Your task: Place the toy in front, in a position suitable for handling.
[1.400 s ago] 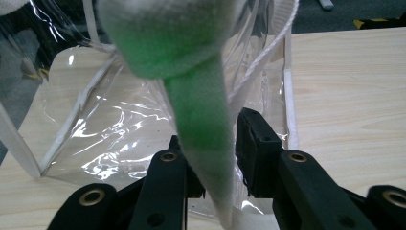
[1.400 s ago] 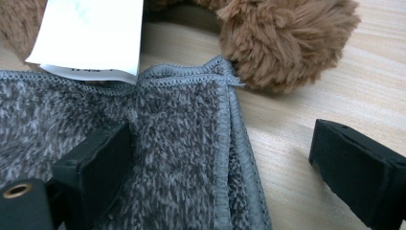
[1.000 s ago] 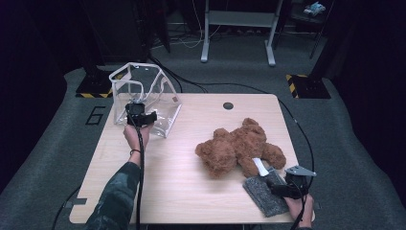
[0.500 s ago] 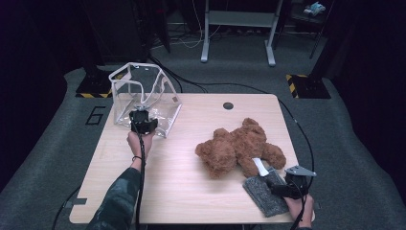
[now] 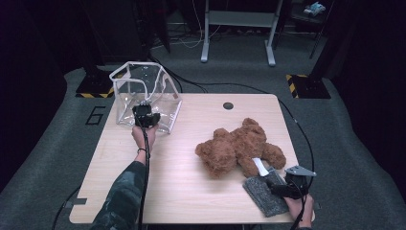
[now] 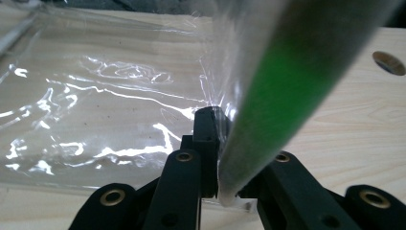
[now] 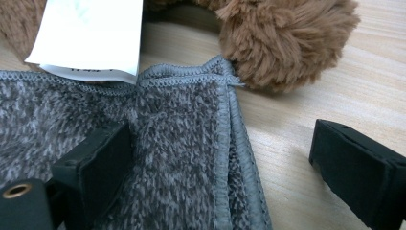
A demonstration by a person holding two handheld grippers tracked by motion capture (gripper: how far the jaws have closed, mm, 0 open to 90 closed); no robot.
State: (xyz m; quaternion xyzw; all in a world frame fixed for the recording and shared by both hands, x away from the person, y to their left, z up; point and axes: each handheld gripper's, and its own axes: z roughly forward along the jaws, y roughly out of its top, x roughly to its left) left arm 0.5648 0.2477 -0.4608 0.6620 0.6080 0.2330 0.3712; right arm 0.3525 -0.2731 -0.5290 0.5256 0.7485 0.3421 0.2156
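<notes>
Since the earlier frame, the left gripper (image 5: 145,116) has slid along the clear bag (image 5: 143,96) at the table's (image 5: 191,191) far left corner. Its own view shows jaws just closed, pinching the bag's edge (image 6: 218,124). Right gripper (image 7: 220,177) jaws gape astride the grey cloth (image 7: 167,158) by the teddy bear (image 7: 287,38).

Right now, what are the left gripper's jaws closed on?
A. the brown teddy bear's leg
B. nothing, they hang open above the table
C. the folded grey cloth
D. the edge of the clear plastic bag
D: in the left gripper view the left gripper has its jaws pinched on the rim of the clear plastic bag, and the high view shows it at the bag's near edge.
</notes>
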